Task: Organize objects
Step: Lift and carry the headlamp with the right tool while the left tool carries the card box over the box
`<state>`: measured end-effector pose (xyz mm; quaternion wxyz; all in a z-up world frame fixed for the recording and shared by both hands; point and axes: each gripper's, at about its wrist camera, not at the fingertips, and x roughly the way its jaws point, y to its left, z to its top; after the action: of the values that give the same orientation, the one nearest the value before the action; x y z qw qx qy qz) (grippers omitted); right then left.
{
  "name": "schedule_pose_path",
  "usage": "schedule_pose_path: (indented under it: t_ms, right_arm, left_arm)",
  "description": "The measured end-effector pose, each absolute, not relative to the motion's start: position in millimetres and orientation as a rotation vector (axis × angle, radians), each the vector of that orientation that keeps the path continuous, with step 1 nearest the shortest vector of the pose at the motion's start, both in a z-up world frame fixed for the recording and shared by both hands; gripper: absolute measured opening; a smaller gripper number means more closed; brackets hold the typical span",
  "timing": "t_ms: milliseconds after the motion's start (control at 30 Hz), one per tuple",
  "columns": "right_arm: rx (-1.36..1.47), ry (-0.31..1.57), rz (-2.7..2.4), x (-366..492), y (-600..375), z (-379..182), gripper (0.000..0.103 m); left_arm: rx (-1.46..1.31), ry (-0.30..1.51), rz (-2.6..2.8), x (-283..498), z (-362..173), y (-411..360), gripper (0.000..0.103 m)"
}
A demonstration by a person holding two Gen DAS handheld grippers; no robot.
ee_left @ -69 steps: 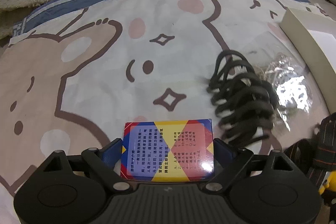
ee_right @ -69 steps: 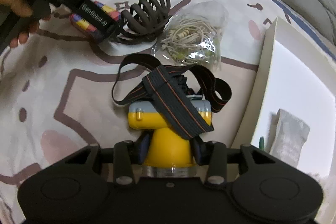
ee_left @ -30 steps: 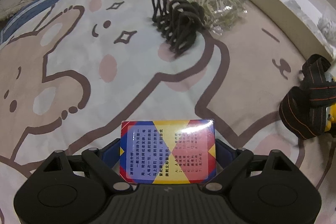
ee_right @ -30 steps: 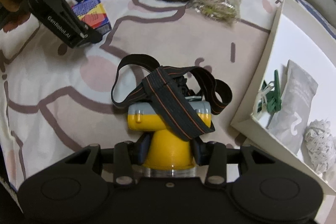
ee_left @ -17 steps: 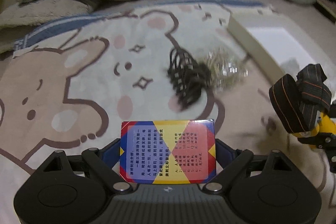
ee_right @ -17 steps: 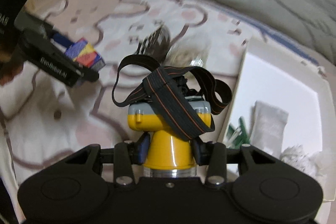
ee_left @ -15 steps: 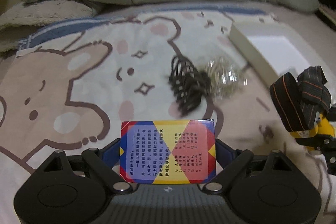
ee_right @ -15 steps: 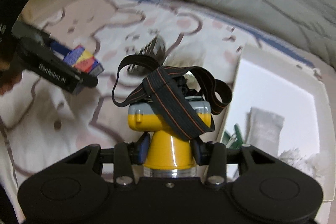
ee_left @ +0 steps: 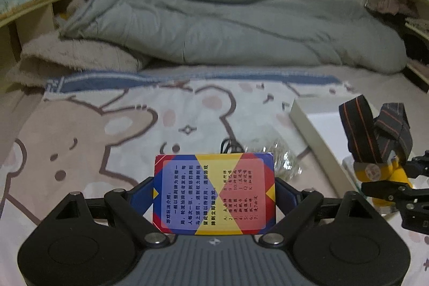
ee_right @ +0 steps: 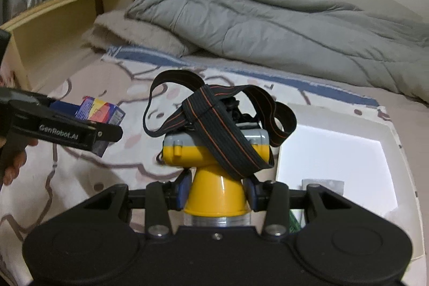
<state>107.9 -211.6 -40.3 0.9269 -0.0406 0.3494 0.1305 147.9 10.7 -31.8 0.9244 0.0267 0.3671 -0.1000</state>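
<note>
My left gripper (ee_left: pixel 214 190) is shut on a red, yellow and blue card box (ee_left: pixel 214 192), held above the cartoon bedsheet; that box (ee_right: pixel 100 111) shows at the left of the right wrist view too. My right gripper (ee_right: pixel 217 190) is shut on a yellow headlamp (ee_right: pixel 215 173) with a black, orange-striped strap (ee_right: pixel 211 109). The headlamp (ee_left: pixel 380 173) hangs at the right edge of the left wrist view. A white shallow box (ee_right: pixel 332 152) lies on the bed just right of the headlamp. A black spiral piece (ee_left: pixel 230 146) peeks out behind the card box.
A clear bag of small beige parts (ee_left: pixel 284 157) lies by the white box's wall (ee_left: pixel 313 136). A grey sachet (ee_right: pixel 323 185) rests inside the box. A grey duvet (ee_left: pixel 228 31) and fuzzy pillow (ee_left: pixel 75 55) fill the far bed. A person's hand (ee_right: pixel 13 162) holds the left gripper.
Both grippers have risen and tilted up with their loads, so the duvet, wall and shelf now come into view. The spiral piece and the bag have slipped down behind the card box.
</note>
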Motion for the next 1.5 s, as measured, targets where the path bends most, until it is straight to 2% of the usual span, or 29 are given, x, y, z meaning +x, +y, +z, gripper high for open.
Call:
schedule_pose_path:
  t_ms: [267,867,1500]
  right_arm:
    - [-0.040,0.649,0.218,106.5,-215.7,-27.8,0.043]
    - [0.037,0.584,0.167,115.4,-233.5,-14.8,0.043]
    - [0.076,0.555,-0.037,133.7,-323.0,-16.0,0.043]
  left_arm:
    - [0.025,0.688,-0.208,140.2,-19.0,8.4,0.090]
    - [-0.011,0.662,-0.206,145.8,-12.2,-0.9,0.090]
    - [-0.046,0.637,-0.291,172.2,-8.0,-66.0,0.090]
